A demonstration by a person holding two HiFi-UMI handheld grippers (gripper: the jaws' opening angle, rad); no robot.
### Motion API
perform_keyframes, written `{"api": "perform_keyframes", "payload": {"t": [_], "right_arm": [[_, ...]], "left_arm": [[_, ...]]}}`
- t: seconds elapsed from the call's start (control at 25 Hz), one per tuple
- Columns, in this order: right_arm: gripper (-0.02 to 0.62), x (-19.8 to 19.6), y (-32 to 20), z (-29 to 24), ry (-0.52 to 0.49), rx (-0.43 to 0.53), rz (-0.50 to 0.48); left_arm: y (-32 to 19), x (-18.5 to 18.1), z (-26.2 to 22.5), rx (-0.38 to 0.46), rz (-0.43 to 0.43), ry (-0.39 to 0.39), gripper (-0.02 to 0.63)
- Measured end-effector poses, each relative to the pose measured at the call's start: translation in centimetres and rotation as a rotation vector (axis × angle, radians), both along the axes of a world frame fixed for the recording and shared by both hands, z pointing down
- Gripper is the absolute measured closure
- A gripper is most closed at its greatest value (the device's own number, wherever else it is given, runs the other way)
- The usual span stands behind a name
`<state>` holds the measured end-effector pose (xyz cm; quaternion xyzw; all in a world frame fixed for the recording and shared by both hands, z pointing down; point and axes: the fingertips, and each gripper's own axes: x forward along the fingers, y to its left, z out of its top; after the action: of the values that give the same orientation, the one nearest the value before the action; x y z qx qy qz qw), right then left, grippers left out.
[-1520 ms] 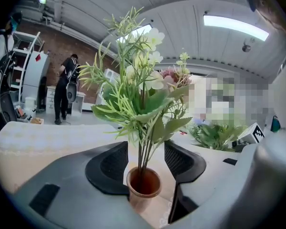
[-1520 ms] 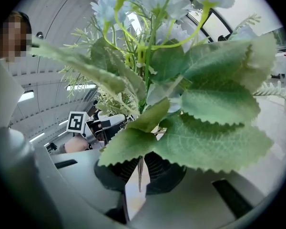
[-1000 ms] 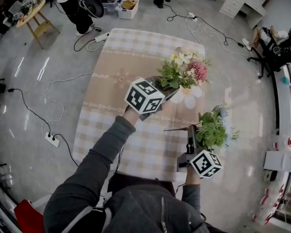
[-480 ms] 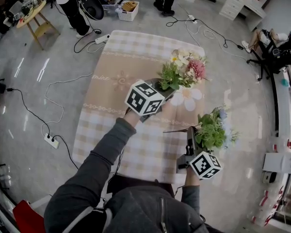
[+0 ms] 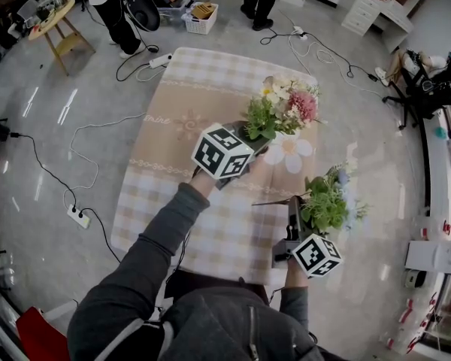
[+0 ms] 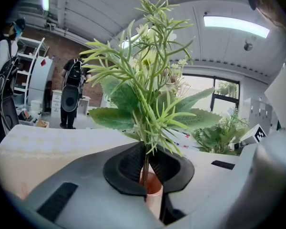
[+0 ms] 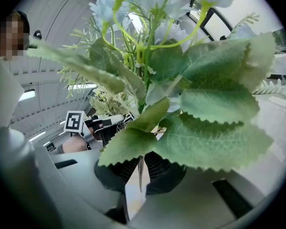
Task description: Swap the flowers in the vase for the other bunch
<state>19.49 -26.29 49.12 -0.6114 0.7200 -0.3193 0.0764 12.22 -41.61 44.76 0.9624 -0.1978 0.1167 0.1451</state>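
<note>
My left gripper [image 5: 260,137] reaches over the checked table [image 5: 180,119] and is shut on the stems of the pink and white bunch [image 5: 287,105]. In the left gripper view the pads [image 6: 133,163] pinch a thin stem [image 6: 146,162] just above the copper-coloured vase mouth [image 6: 153,185], and green sprays [image 6: 148,80] rise above. My right gripper [image 5: 295,206] hangs near the table's right edge, shut on the blue-flowered bunch [image 5: 327,200]. Its big toothed leaves [image 7: 214,104] fill the right gripper view, with the stem [image 7: 139,168] between the jaws.
A white flower-shaped mat [image 5: 295,153] lies under the pink bunch. Beyond the table's far end stand people [image 5: 120,13], a basket [image 5: 201,13] and a wooden stool [image 5: 56,28]. Cables and a power strip [image 5: 79,216] lie on the floor at left; white drawers [image 5: 372,2] stand at back right.
Both grippers and both bunches stay where they were. Only the person standing beyond the table's far end has shifted a little.
</note>
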Motion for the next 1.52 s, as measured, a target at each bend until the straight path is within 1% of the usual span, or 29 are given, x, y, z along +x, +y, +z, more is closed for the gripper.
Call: {"api": "perform_keyframes", "payload": {"t": [0.28,0.52,1.08,1.32,1.44,1.52], "right_arm": [[0.569,-0.2,-0.1,-0.9,0.007,0.017,-0.019],[0.569,-0.3,0.1,-1.5,0.011,0.031,-0.029],[0.569,-0.7,0.8,-3.2,0.008,0.079,-0.060],[0.569,-0.9,1.1,-3.7,0.007,0.093,-0.065],[0.569,-1.0,1.2,-4.0,0.010,0.104,-0.068],[0.569,-1.1,1.2,-4.3,0.015,0.113,-0.071]], "left_arm": [[0.1,-0.1,-1.6,0.024,-0.003,0.022,0.577],[-0.1,-0.7,-4.1,0.055,-0.041,0.091,0.578],[0.5,-1.7,-8.3,0.149,-0.107,0.153,0.578],[0.7,-2.0,-10.1,0.179,-0.118,0.203,0.578],[0.8,-2.2,-10.7,0.193,-0.127,0.208,0.578],[0.9,-2.4,-10.9,0.202,-0.130,0.197,0.578]]}}
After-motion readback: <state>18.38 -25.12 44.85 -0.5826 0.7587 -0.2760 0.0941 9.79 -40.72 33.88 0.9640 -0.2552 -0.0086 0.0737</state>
